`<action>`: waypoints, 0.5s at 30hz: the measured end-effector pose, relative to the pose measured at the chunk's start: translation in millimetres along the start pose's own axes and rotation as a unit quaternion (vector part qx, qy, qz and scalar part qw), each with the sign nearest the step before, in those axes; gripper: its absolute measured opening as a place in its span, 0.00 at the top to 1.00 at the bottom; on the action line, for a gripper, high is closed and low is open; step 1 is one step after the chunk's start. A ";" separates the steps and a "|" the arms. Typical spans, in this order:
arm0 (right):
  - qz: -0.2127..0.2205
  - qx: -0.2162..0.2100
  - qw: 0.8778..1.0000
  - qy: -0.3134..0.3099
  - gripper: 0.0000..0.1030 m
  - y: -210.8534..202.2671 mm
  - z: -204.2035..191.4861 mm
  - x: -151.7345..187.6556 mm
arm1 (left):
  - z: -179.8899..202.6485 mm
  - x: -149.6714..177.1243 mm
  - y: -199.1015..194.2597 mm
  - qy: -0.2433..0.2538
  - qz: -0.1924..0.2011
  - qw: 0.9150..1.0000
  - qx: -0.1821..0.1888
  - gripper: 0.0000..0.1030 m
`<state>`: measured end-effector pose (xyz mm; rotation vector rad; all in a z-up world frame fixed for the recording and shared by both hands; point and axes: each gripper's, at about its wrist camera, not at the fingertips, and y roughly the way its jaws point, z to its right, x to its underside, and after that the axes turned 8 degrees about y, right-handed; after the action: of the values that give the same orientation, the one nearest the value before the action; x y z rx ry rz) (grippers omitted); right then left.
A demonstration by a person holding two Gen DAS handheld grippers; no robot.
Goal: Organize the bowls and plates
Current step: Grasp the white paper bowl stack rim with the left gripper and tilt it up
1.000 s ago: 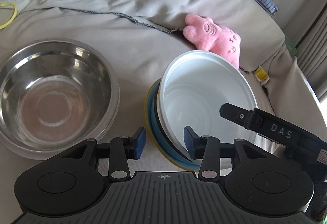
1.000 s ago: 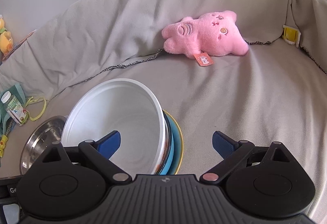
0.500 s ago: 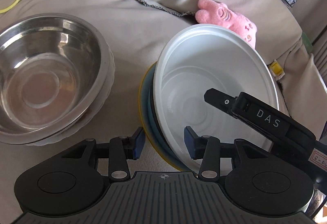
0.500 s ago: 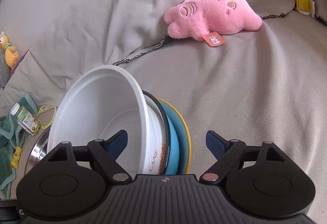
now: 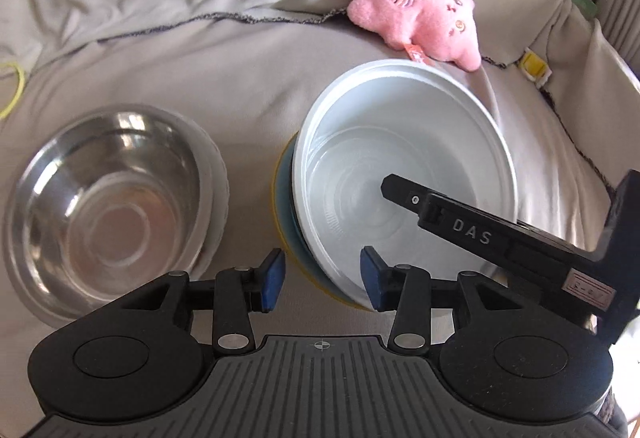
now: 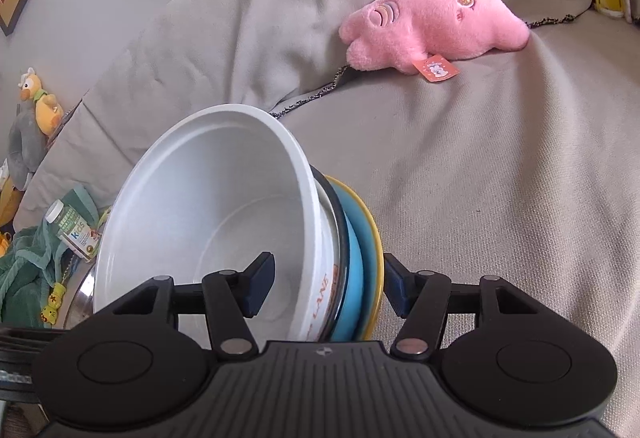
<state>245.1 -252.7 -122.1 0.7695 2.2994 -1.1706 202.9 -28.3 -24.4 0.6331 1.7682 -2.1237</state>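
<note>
A: While the stack tilts on the sofa cover [image 6: 500, 198], where's the white bowl [image 6: 208, 206]?
B: On its side, nested against a white dish with orange lettering [image 6: 326, 290], then a blue plate [image 6: 354, 278], then a yellow plate [image 6: 374, 238]. All leaning together on the cushion.
A: Right gripper [image 6: 328, 288]?
B: Jaws have just been closing, stack rims between them. One pad inside the white bowl, the other at the yellow plate's back. Can't tell whether the inner pad presses yet.
A: Left gripper [image 5: 320, 280]?
B: Jaws straddle the stack's near edge. Inner pad sits by the bowl rim, outer pad apart from the yellow plate. Not clamped as far as I see.
A: Other task items?
B: Steel bowl [image 5: 108, 206] upright, beside the stack, apart from it.
A: Clutter?
B: Pink plush [image 6: 436, 26] at the backrest, green cloth [image 6: 28, 262] and a small bottle [image 6: 74, 230] far side.
</note>
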 end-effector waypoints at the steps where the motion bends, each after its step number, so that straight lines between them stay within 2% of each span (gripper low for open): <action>1: 0.001 0.001 1.000 -0.001 0.43 -0.1 -0.1 0.5 | 2.0 -2.0 -10.2 0.014 0.006 1.000 -0.005 0.58; 4: 0.002 0.001 1.000 0.004 0.43 -0.7 1.1 1.1 | 2.4 -13.3 -33.9 0.047 0.029 0.998 -0.017 0.58; 7: 0.003 0.002 1.000 0.010 0.42 -1.1 3.8 1.8 | 2.2 -37.6 -41.2 0.091 0.043 0.995 -0.028 0.58; 10: 0.004 0.005 1.000 0.015 0.41 -1.3 6.3 5.5 | -3.5 -71.6 -32.7 0.107 0.027 0.994 0.001 0.58; 14: 0.009 0.007 1.000 0.026 0.38 0.8 8.3 10.2 | 2.4 -99.2 -6.0 0.165 -0.007 0.986 -0.011 0.58; 15: 0.008 0.008 0.999 0.033 0.38 1.2 9.4 11.3 | 2.4 -102.5 2.7 0.173 -0.017 0.985 -0.012 0.53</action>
<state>238.7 -256.8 -134.8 0.8422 2.3355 -1.1752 291.6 -35.9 26.4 1.0251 1.9859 -2.1096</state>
